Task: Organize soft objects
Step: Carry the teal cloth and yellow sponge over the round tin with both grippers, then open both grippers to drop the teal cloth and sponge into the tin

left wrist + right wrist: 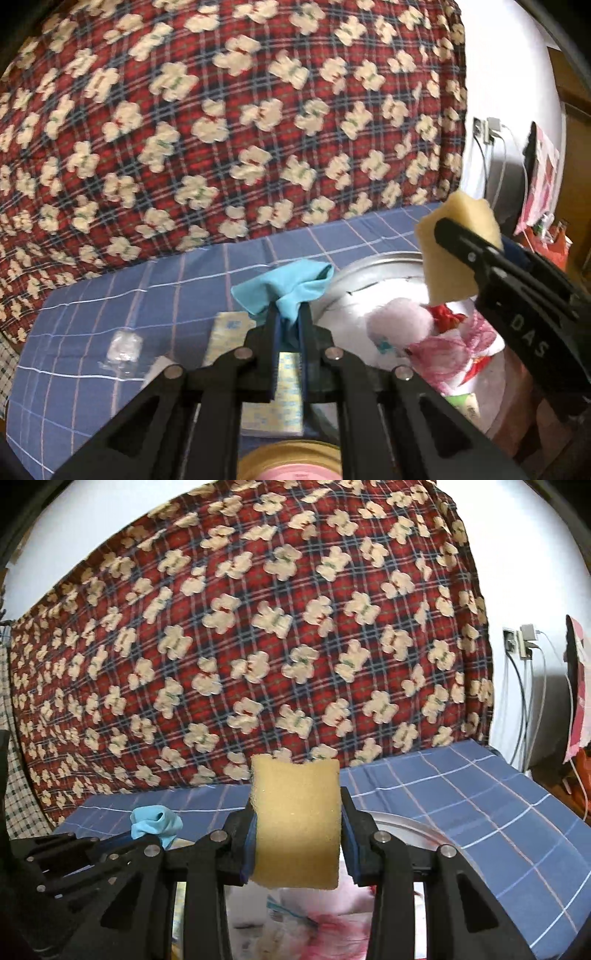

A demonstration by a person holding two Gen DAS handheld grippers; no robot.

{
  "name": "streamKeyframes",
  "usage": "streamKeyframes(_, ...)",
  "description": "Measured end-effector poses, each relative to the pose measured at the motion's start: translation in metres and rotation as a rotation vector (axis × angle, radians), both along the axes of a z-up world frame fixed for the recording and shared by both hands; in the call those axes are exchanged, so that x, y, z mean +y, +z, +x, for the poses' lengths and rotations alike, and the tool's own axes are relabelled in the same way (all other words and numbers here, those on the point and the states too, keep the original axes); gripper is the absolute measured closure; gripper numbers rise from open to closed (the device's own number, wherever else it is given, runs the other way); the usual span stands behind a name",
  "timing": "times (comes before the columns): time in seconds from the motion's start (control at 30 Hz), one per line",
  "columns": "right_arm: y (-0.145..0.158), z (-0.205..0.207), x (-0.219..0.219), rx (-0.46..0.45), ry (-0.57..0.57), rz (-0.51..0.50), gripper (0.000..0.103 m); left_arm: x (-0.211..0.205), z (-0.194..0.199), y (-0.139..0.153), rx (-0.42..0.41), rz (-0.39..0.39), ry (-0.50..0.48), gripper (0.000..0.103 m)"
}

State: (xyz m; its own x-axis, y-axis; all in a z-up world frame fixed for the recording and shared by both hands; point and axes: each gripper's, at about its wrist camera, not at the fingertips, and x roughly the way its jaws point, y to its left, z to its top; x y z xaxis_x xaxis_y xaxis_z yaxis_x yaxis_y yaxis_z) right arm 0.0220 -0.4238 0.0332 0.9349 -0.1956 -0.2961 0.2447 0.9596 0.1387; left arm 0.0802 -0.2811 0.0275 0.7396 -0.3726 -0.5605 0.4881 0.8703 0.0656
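My left gripper (288, 317) is shut on a crumpled turquoise cloth (284, 288), held just above the blue checked bed sheet (110, 306). Over at the right edge of the left wrist view, my right gripper (458, 240) is shut on a yellow sponge (447, 258), above a round silver basin (369, 273). From the right wrist view the sponge (295, 819) fills the space between the pads, with my right gripper (297, 830) pressing both its sides. The turquoise cloth (155, 825) and the left gripper (147, 836) show at the lower left. In the basin lie a pink fluffy toy (399, 321) and pink patterned fabric (465, 350).
A big red plaid quilt with cream bears (221, 129) is piled at the back of the bed. On the sheet lie a clear plastic wrapper (123, 349) and a yellow patterned pad (284, 398). A gold-rimmed tin (288, 461) sits below. Wall socket and cables (524, 646) are right.
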Motion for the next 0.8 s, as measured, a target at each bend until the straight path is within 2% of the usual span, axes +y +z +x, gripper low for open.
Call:
streamKeyframes(0.4,-0.014,0.002,-0.041,0.113,-0.041,0.020,0.063,-0.045,0.000,-0.021,0.071,0.078,-0.072,0.097)
streamKeyframes(0.53,-0.016,0.003,-0.047,0.153,-0.049,0.028,0.058,-0.052,0.001,-0.026,0.086,0.092,-0.070,0.089)
streamKeyframes(0.57,-0.017,0.003,-0.048,0.158,-0.052,0.038,0.050,-0.052,0.001,-0.027,0.088,0.095,-0.070,0.083)
streamKeyframes(0.6,-0.018,0.003,-0.051,0.160,-0.056,0.051,0.035,-0.053,0.001,-0.028,0.091,0.097,-0.070,0.074)
streamKeyframes(0.63,-0.019,0.002,-0.052,0.161,-0.055,0.064,0.029,-0.052,0.000,-0.028,0.092,0.097,-0.075,0.069)
streamKeyframes(0.67,-0.019,0.001,-0.053,0.157,-0.055,0.073,0.023,-0.052,-0.001,-0.028,0.092,0.097,-0.081,0.055)
streamKeyframes(0.7,-0.018,0.000,-0.053,0.150,-0.058,0.073,0.023,-0.051,-0.003,-0.027,0.086,0.093,-0.082,0.039)
streamKeyframes(0.77,-0.017,-0.002,-0.050,0.145,-0.056,0.065,0.023,-0.048,-0.005,-0.024,0.063,0.088,-0.071,0.028)
streamKeyframes(0.8,-0.016,-0.002,-0.048,0.143,-0.055,0.062,0.023,-0.046,-0.007,-0.021,0.050,0.081,-0.067,0.028)
